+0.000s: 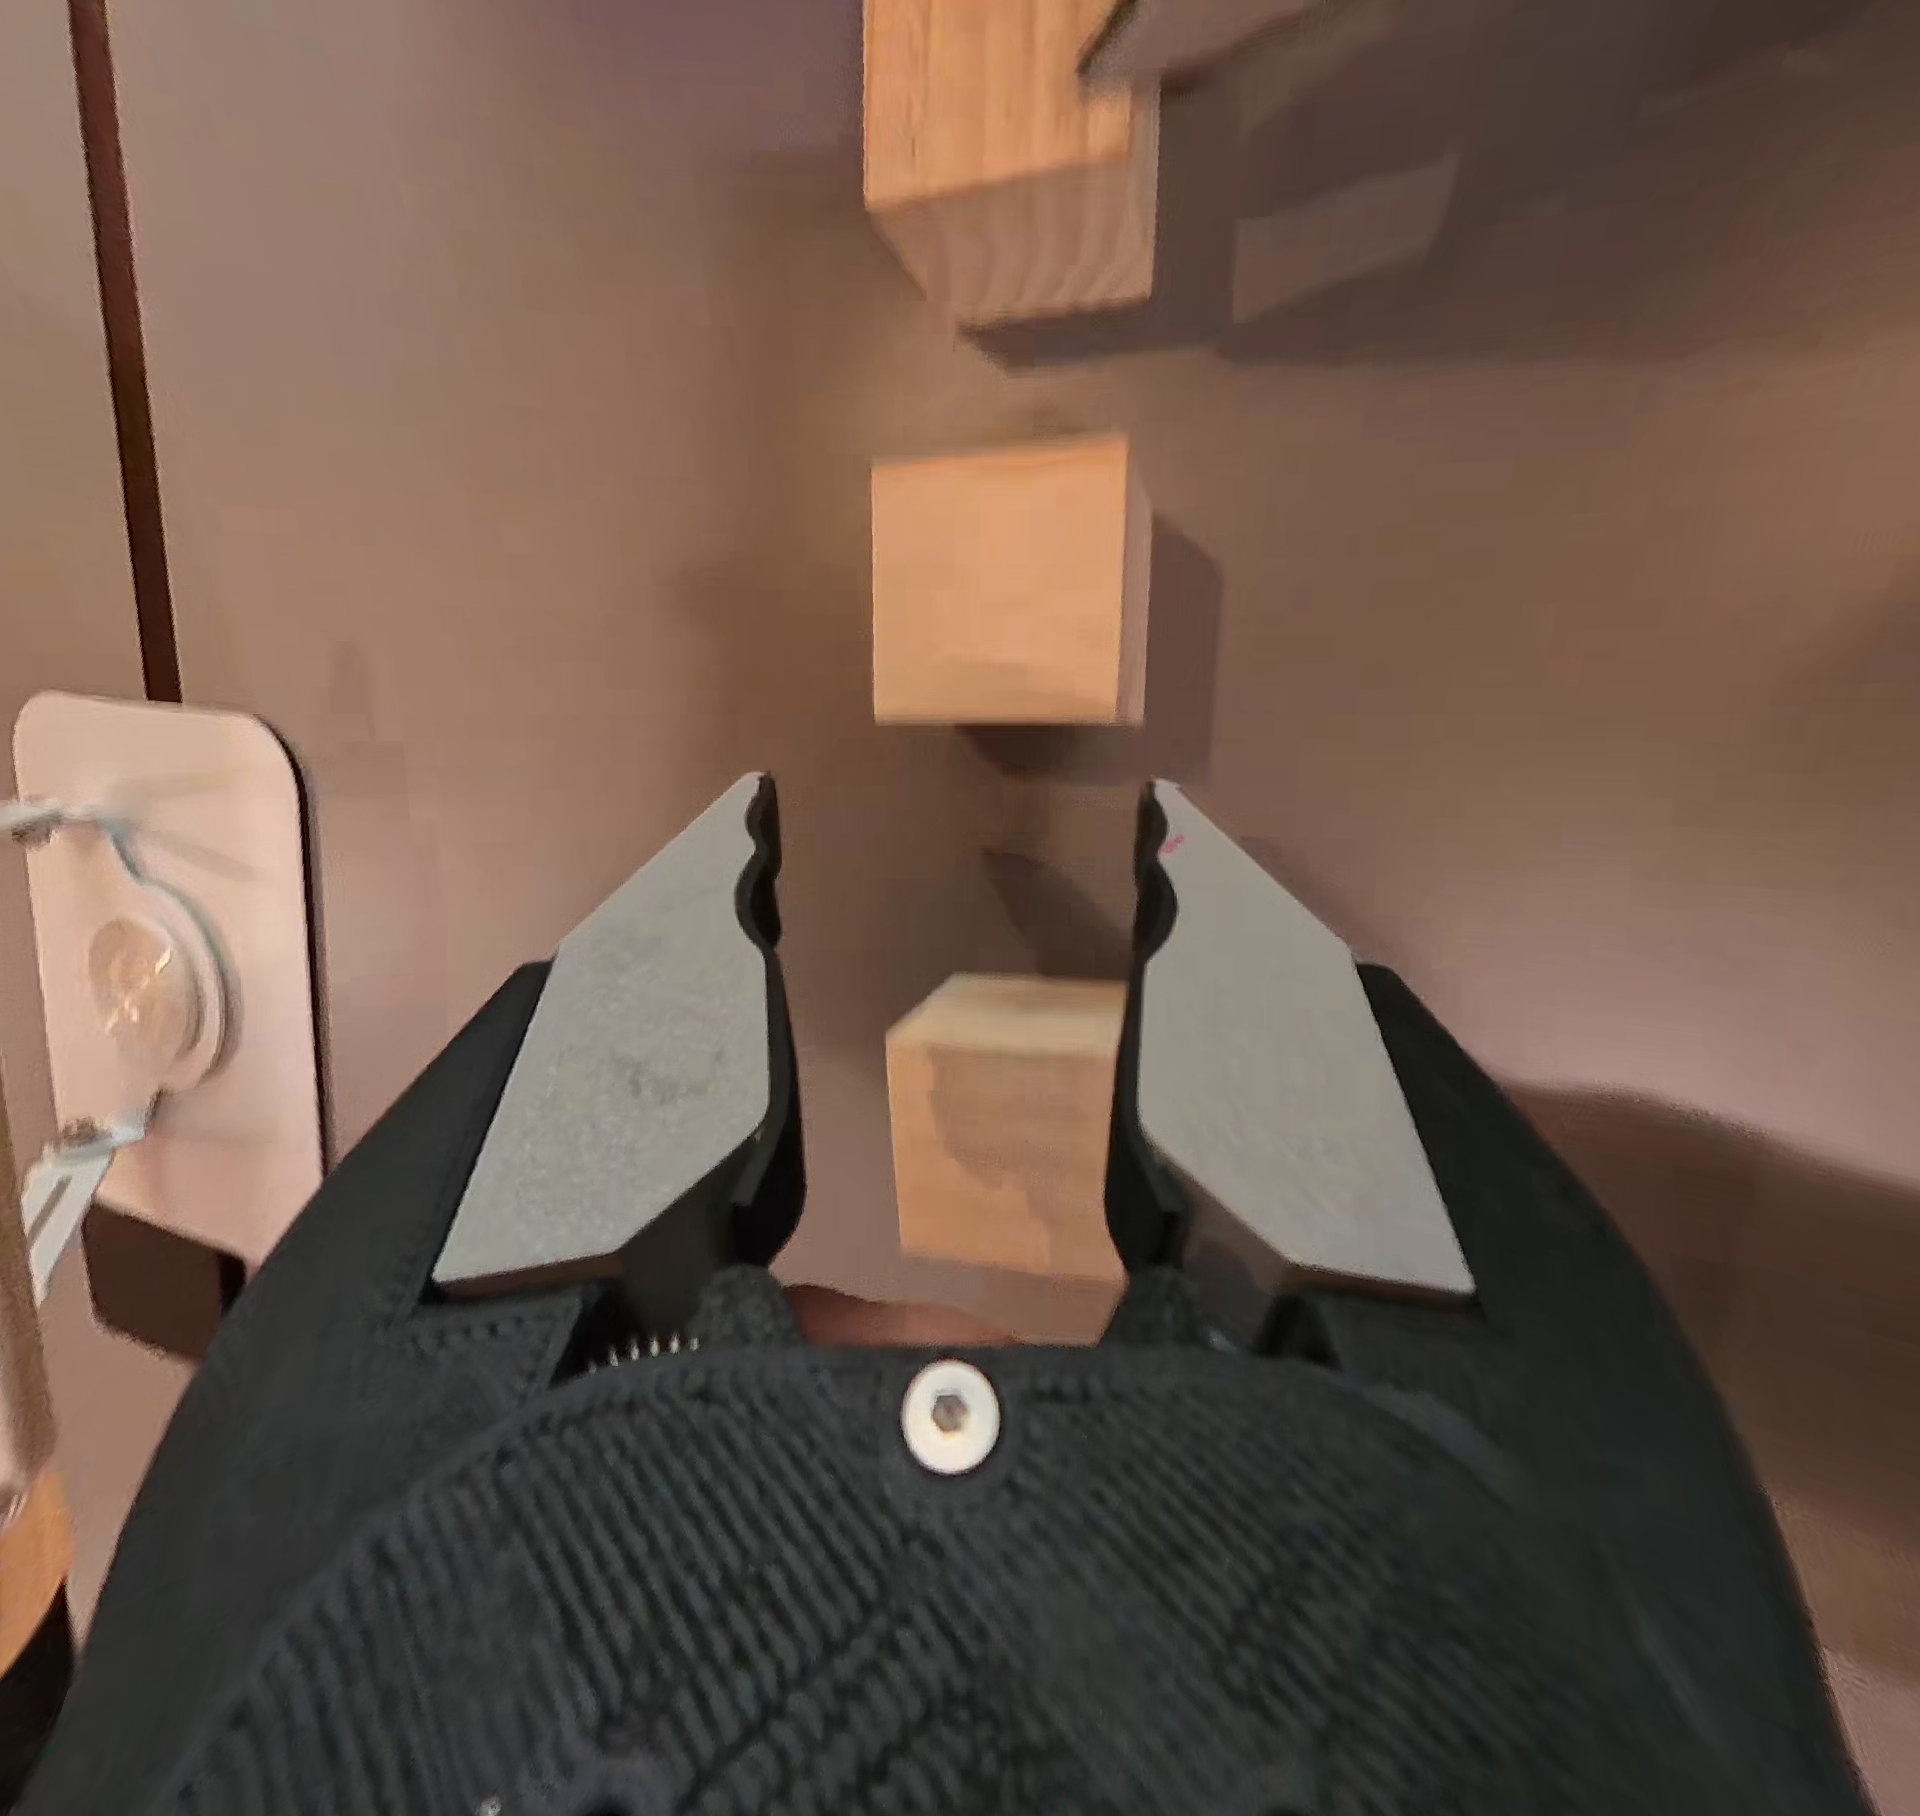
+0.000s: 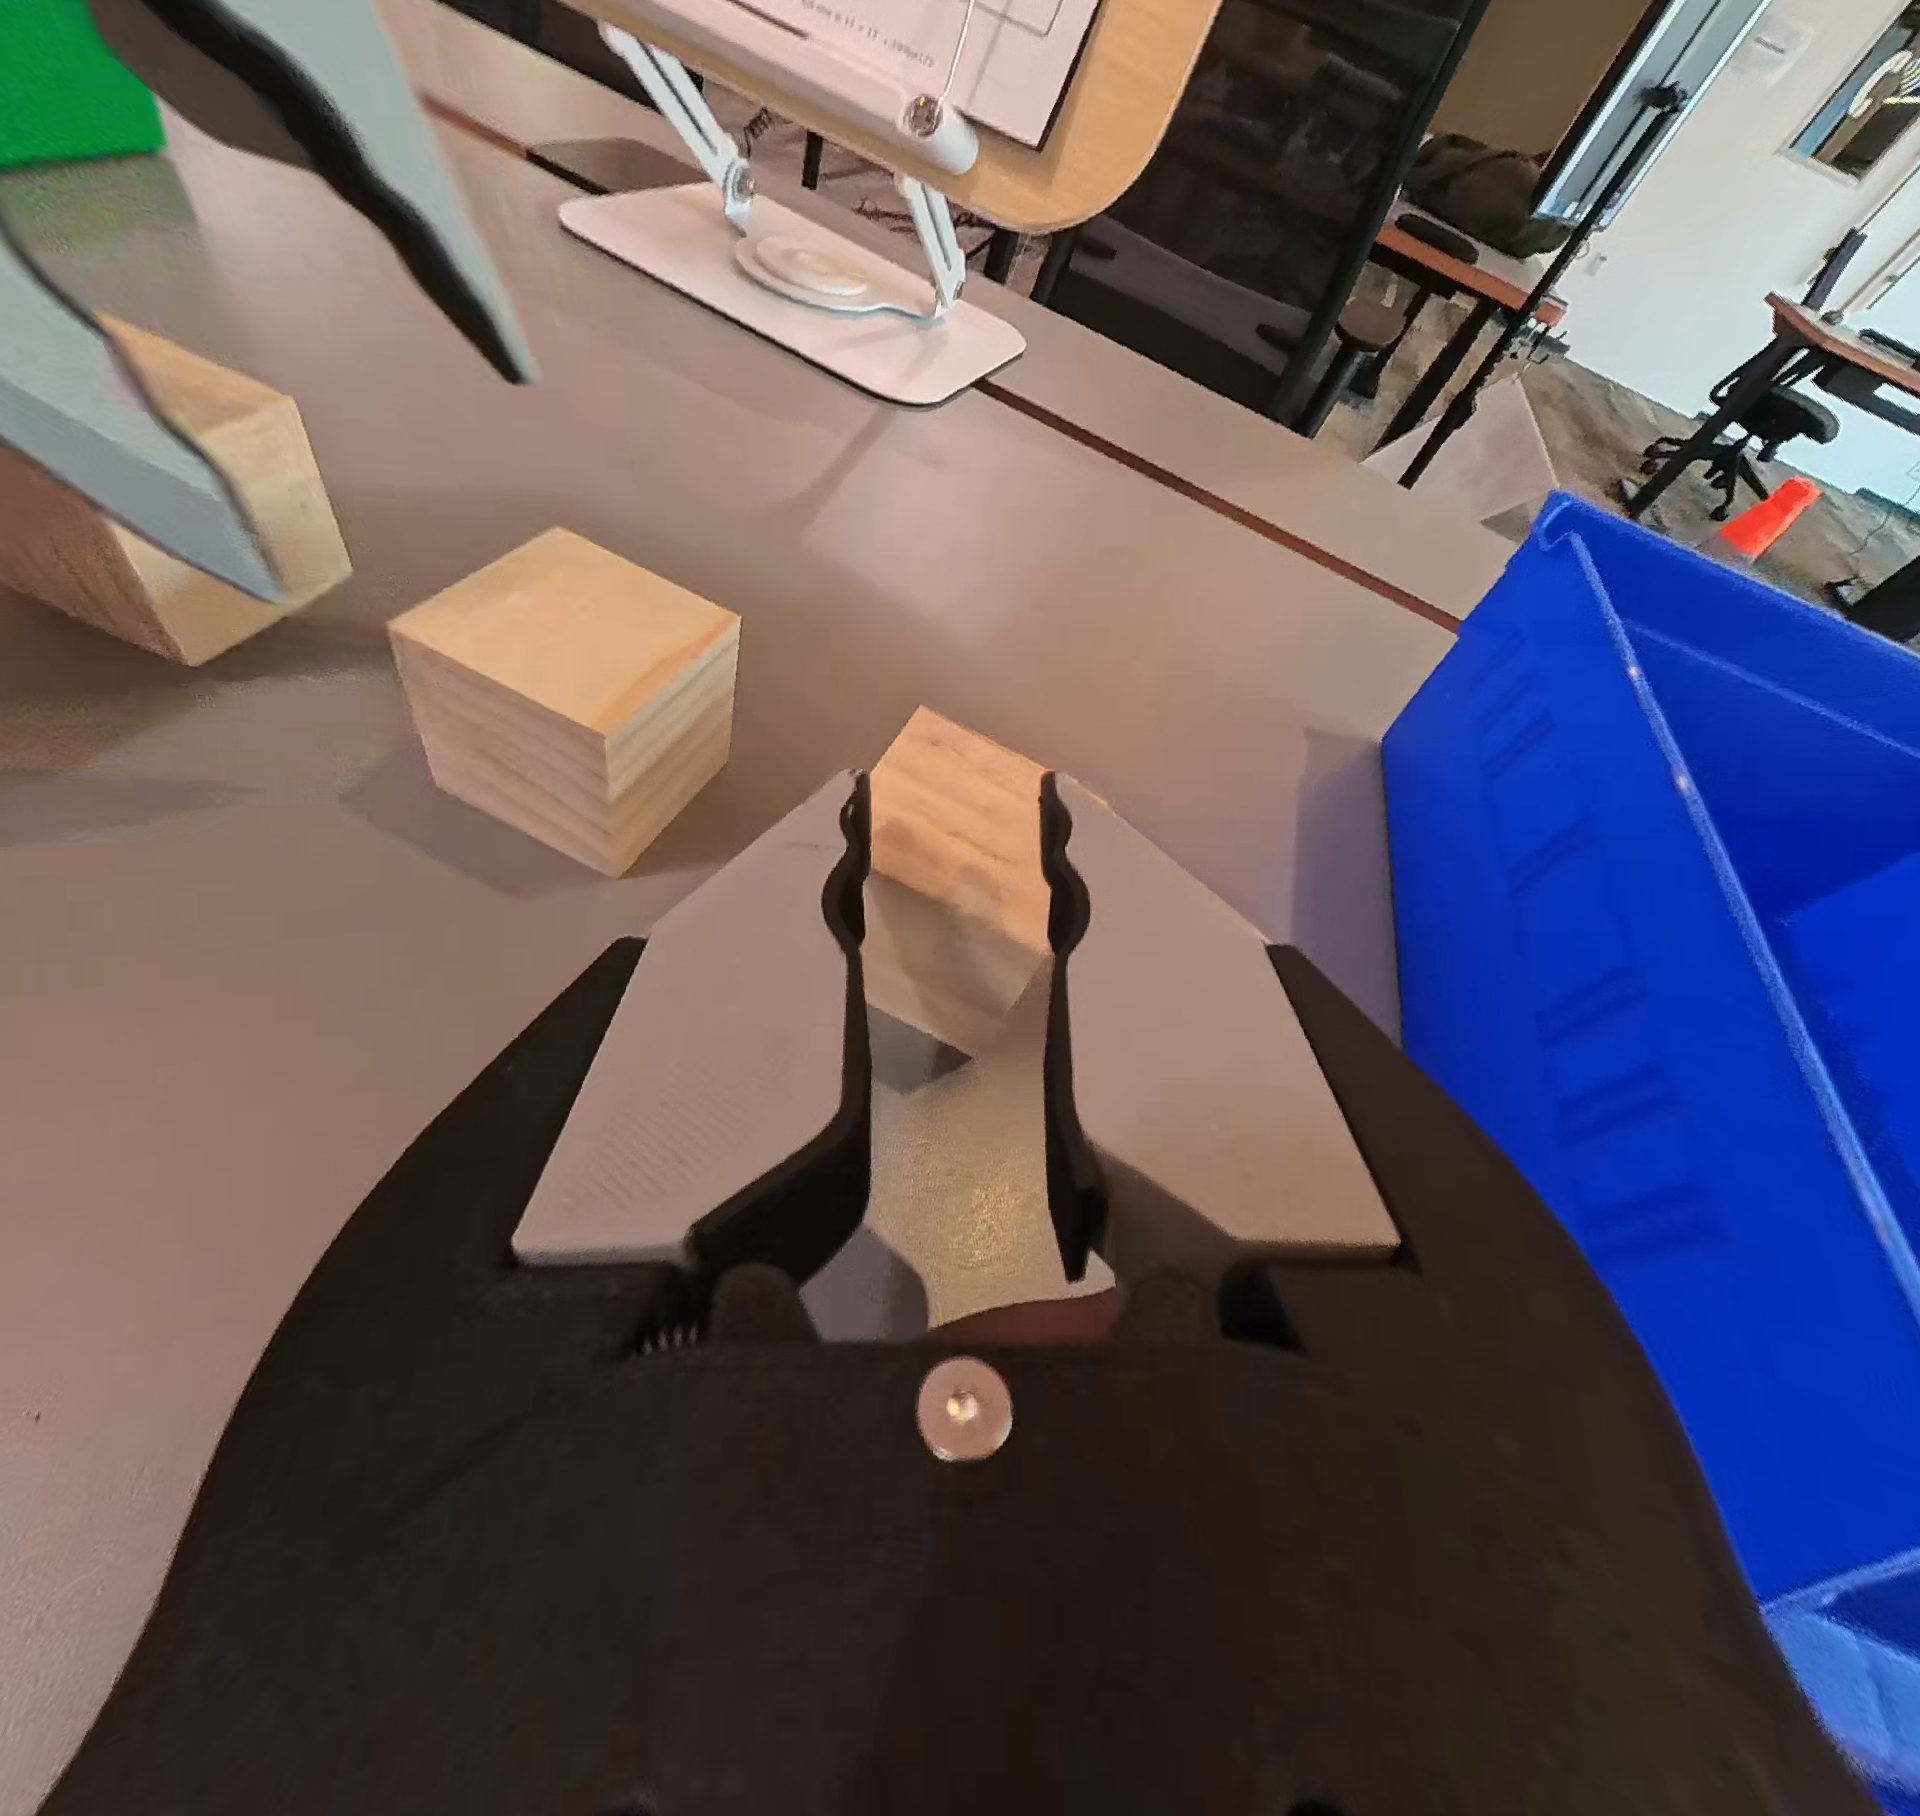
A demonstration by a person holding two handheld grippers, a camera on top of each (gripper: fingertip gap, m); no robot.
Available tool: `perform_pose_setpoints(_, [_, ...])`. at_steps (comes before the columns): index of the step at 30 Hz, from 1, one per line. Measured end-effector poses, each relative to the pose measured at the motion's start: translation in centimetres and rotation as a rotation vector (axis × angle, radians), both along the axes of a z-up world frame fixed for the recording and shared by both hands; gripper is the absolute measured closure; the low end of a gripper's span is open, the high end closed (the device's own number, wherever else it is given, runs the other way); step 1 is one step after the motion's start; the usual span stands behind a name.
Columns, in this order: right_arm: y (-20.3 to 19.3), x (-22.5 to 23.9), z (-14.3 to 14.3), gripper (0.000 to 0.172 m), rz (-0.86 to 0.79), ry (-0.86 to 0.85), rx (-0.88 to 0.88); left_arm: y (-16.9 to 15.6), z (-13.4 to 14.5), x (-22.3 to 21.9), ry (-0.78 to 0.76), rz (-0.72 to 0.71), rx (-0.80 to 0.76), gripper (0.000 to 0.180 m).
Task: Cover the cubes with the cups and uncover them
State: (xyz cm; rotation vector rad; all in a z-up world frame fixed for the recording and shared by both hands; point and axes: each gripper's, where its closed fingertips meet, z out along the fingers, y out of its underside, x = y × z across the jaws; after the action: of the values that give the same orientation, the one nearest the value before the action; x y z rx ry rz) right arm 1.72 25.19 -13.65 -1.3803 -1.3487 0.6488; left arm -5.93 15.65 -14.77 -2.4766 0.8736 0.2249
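Left wrist view: steep, close look down on surface (image 1: pixel 520 416). Right wrist view: low, oblique, facing far. Shared: row of three cubes (image 1: pixel 1003 577) (image 2: pixel 566 686).

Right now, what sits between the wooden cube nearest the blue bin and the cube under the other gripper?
One more wooden cube, standing alone on the grey table; the right wrist view shows it between the bin-side cube and the far cube.

Wood cubes (image 2: pixel 566 696) grainy, table (image 2: pixel 935 519) matt, bin (image 2: pixel 1662 935) probably glossy plastic.
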Motion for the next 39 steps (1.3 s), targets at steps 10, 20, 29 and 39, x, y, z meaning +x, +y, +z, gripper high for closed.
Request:
perform_pose_setpoints(10, [-0.5,0.0,0.6,0.142,0.012,0.023,0.025,-7.4,-4.9,-5.0,0.071,0.110,-0.195,0.117])
perform_pose_setpoints(20, [-0.6,0.0,0.3,0.142,0.019,0.013,0.023,-5.0,-5.0,-4.2,0.085,0.080,-0.179,0.114])
perform_pose_setpoints(29, [-0.7,0.2,0.7,0.142,0.026,0.035,0.024,-6.2,3.7,-6.5,0.040,0.277,0.201,0.102])
perform_pose_setpoints(39, [-1.1,0.1,0.9,0.142,0.036,0.039,0.038,-23.3,12.3,-23.6,0.006,1.222,0.565,0.099])
